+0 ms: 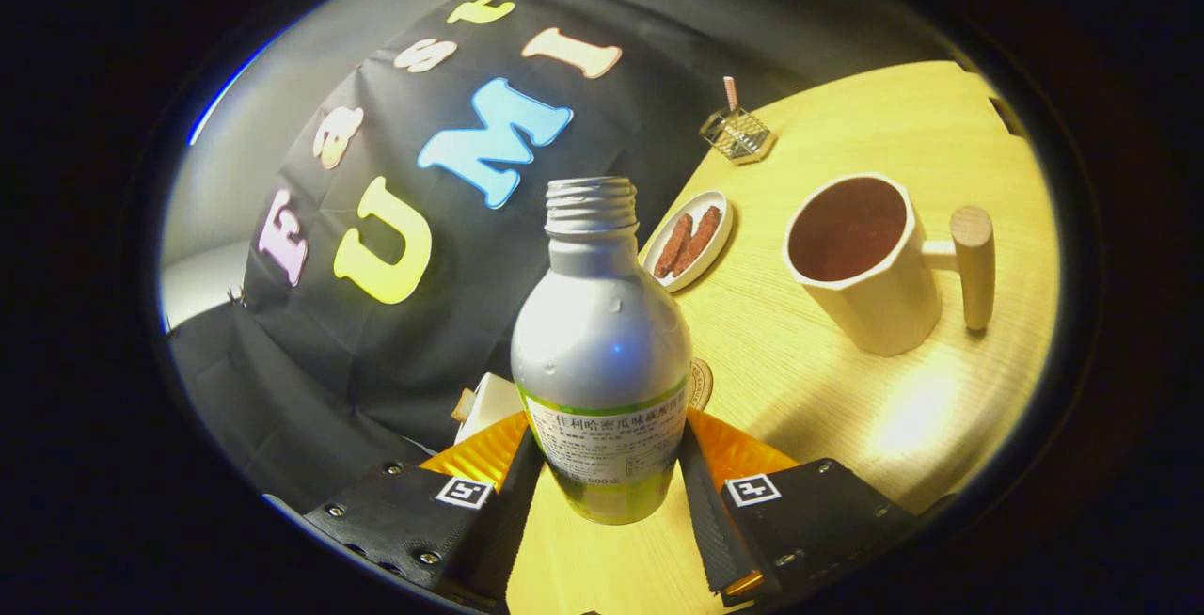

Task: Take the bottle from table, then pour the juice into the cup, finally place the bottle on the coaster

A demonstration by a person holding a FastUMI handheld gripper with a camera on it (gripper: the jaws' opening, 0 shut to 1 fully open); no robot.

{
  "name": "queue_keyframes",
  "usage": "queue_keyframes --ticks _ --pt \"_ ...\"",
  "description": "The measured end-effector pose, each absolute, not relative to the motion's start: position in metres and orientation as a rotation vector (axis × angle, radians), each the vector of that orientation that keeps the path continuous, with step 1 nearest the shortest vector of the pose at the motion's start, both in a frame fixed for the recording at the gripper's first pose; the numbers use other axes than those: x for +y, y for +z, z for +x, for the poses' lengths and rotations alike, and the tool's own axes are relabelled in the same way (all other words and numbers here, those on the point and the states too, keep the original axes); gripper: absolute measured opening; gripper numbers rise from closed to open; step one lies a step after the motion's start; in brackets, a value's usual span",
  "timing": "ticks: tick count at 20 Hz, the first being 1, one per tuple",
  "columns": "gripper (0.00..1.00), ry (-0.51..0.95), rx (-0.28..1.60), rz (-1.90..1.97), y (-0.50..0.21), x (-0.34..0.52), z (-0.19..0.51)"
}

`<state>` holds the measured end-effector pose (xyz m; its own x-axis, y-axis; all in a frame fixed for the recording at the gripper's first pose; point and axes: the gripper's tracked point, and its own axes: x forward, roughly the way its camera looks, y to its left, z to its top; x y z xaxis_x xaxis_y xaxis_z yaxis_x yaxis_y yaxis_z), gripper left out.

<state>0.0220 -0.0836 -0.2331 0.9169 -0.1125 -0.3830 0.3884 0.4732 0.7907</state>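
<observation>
**Bottle in the grip, held off the counter**

The gripper [609,488] has the bottle [602,361] pinched between its two fingers, one finger pressed to each side of the labelled lower body. It's a silver bottle, cap off, threaded neck open, and it stands in line with the fingers. Its base shows clear, with the wooden counter [847,389] seen beyond it, the whole view tipped sideways.

Beyond the fingers, off to the right, sits the cup [865,262], pale, with a round wooden handle, dark inside. Just behind the bottle's right shoulder a round coaster [701,382] peeks out, mostly hidden. Farther back, a small oval dish [689,239] carries two reddish-brown pieces, and near the counter's far edge stands a little wire holder [738,131].
</observation>
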Motion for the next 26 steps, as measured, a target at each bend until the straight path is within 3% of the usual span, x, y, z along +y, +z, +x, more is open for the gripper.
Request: queue_keyframes --ticks 26 --pt "0.75 -0.342 0.276 1.501 -0.258 -0.105 0.025"
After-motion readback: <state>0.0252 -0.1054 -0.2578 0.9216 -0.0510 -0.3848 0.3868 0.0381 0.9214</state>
